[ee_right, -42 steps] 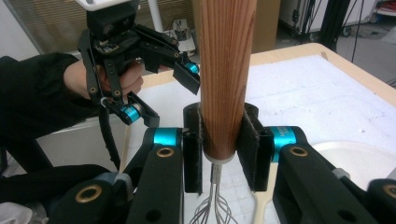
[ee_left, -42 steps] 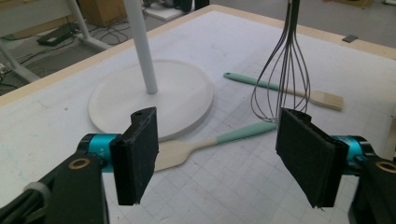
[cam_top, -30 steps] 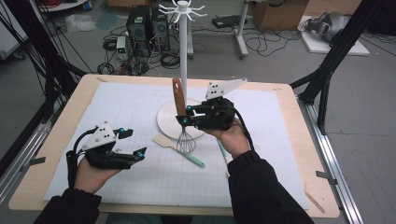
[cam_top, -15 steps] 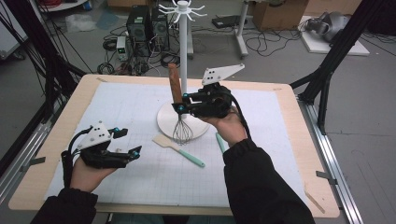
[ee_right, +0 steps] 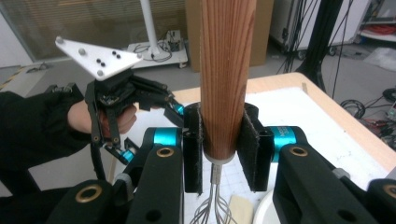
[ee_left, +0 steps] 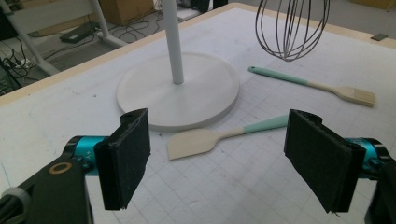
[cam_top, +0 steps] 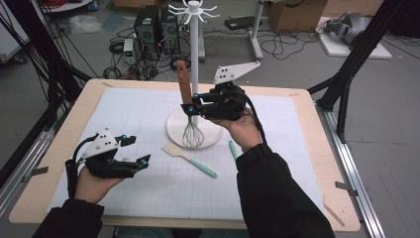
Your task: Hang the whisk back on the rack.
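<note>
whisk (cam_top: 189, 111) hangs in the air above the round white base of the stand (cam_top: 173, 130), wire loops down and wooden handle up, tilted a little toward the far left of the table (cam_top: 317, 163). we see the right gripper (cam_top: 191, 102) pinching it low on the handle, just above the metal collar; in the right gripper view both black pads press flat against the wood (ee_right: 226, 70) from either side. the stand's white pole (cam_top: 194, 59) rises just behind the handle. our left gripper (cam_top: 134, 149) sits low over the near left part of the white mat (cam_top: 148, 183), well apart from the whisk, its jaws spread wide with nothing between them; in the left gripper view the pads (ee_left: 127, 156) frame the mat. on the mat in front of the base lies a spatula (cam_top: 187, 159) with a pale blade and a mint handle, and to the right of it a brush (ee_left: 322, 86) with a mint handle, partly hidden under the right wrist in the high view
</note>
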Demonstrator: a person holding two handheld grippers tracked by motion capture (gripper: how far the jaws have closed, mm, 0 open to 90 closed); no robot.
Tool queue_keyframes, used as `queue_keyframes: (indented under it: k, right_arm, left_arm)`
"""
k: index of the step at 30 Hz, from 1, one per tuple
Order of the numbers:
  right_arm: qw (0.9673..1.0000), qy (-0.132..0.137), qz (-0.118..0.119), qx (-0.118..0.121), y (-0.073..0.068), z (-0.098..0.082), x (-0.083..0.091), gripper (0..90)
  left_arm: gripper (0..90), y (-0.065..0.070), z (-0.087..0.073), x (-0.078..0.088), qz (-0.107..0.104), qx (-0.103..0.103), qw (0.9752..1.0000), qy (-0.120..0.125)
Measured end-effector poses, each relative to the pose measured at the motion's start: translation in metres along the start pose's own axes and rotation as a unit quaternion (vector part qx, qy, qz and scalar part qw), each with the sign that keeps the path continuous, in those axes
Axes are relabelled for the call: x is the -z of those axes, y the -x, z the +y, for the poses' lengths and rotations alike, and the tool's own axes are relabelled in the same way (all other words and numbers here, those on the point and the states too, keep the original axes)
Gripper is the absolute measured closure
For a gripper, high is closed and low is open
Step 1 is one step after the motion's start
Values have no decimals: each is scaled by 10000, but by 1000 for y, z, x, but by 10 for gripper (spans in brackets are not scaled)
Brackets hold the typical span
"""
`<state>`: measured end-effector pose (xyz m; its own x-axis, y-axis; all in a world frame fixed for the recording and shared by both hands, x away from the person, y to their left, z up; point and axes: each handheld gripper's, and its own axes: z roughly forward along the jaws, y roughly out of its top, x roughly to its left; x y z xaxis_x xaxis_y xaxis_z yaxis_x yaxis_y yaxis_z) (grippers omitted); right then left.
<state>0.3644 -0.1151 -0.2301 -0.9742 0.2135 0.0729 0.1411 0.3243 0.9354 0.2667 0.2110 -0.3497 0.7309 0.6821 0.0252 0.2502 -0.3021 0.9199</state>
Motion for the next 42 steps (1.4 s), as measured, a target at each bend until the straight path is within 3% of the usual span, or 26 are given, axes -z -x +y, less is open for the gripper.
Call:
queue_keyframes:
  k: [24, 42]
  right_arm:
    - [9999, 25, -53, -113, 9, 16, -2, 730]
    - [9997, 63, -243, -29, 20, 52, 9, 730]
  left_arm:
    - [231, -1, 0, 4, 66, -31, 10000, 12]
    - [232, 0, 0, 3, 56, -45, 10000, 11]
